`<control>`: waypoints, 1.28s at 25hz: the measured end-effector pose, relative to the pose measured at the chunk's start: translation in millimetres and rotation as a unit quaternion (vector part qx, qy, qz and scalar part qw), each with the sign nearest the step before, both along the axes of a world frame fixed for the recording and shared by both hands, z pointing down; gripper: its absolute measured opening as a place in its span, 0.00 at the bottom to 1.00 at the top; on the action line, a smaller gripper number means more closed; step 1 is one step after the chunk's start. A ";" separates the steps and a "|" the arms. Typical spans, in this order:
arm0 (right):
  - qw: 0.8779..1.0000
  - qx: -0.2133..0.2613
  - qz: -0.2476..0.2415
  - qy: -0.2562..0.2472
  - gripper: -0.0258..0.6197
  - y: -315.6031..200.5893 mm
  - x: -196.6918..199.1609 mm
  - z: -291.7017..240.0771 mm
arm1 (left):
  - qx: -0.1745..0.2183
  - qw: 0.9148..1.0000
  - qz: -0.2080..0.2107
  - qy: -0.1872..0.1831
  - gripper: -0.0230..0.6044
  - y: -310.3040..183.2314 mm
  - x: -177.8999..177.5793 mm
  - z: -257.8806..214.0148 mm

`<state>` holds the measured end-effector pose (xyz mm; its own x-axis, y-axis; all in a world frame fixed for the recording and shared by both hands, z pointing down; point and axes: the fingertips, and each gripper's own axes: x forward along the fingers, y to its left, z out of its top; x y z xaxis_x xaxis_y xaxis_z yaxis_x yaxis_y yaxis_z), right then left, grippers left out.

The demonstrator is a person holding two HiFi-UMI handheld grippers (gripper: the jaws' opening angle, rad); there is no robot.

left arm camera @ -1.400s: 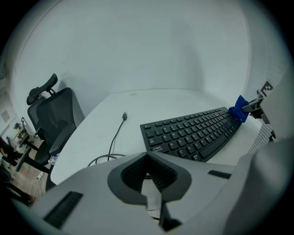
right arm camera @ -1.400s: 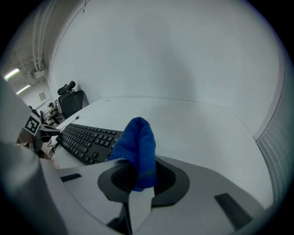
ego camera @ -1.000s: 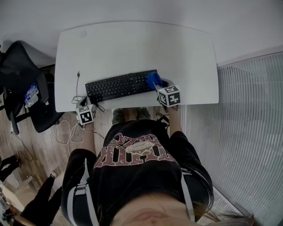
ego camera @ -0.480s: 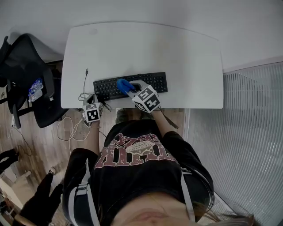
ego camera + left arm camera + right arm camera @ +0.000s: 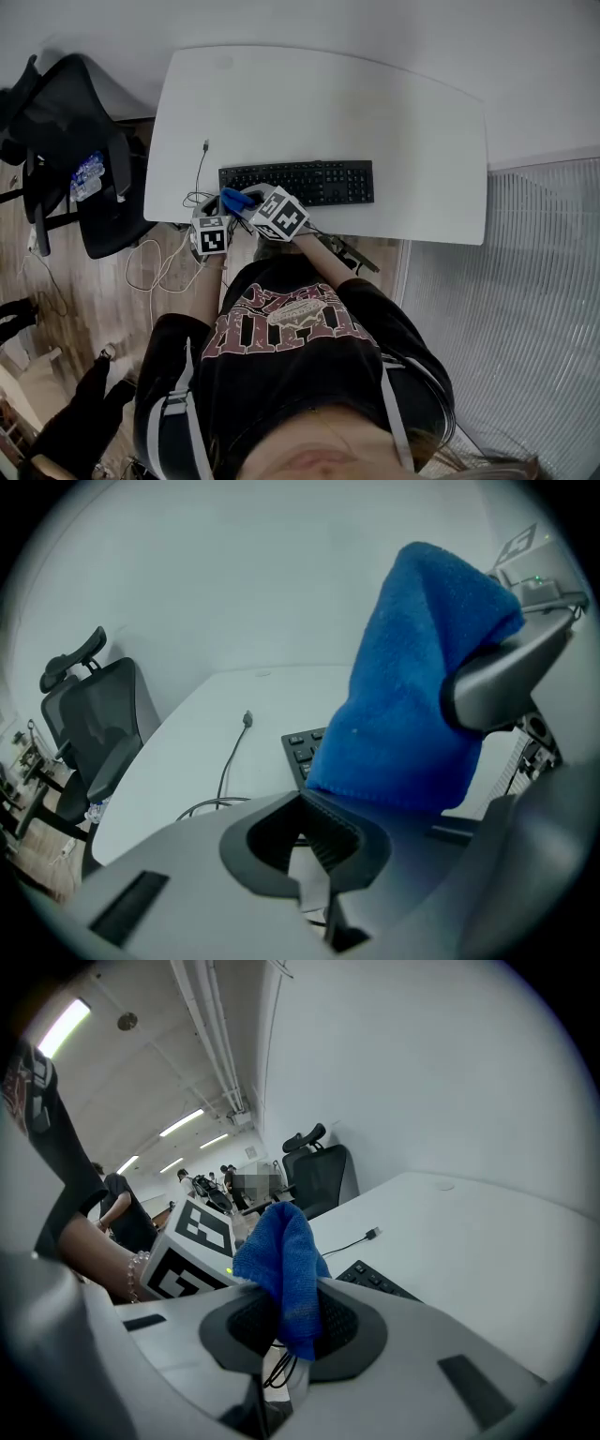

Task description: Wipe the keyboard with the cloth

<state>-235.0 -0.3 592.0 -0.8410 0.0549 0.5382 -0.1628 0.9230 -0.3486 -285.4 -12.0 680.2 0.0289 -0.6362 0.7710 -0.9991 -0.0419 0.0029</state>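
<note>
A black keyboard (image 5: 309,181) lies along the front of the white desk (image 5: 319,103). My right gripper (image 5: 246,202) is shut on a blue cloth (image 5: 235,199) and sits at the keyboard's left end, near the front edge. In the right gripper view the cloth (image 5: 282,1258) sticks up from between the shut jaws, with keys (image 5: 377,1282) just beyond. My left gripper (image 5: 208,214) is right next to it at the desk's front left, shut with nothing in it. Its view shows the cloth (image 5: 412,686) close ahead, over the keyboard's corner (image 5: 302,750).
A black cable (image 5: 199,169) with a loose plug lies on the desk left of the keyboard, and more cable hangs off the front edge. A black office chair (image 5: 70,150) stands left of the desk. Frosted glass panels (image 5: 525,281) are on the right.
My right gripper has carried the blue cloth leftward along the keyboard, from its right end to its left end. The left gripper has stayed by the desk's front left edge.
</note>
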 end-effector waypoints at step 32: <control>0.995 0.060 0.009 0.075 0.14 -12.0 17.6 50.1 | 0.004 1.000 0.012 -0.010 0.09 1.1 -1.3 1.5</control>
<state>-217.4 -12.3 642.1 -0.7506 -0.0318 0.6600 -0.2213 0.9533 -0.2057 -286.7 -10.9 681.7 0.0291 -0.6410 0.7670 -0.9977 -0.0654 -0.0168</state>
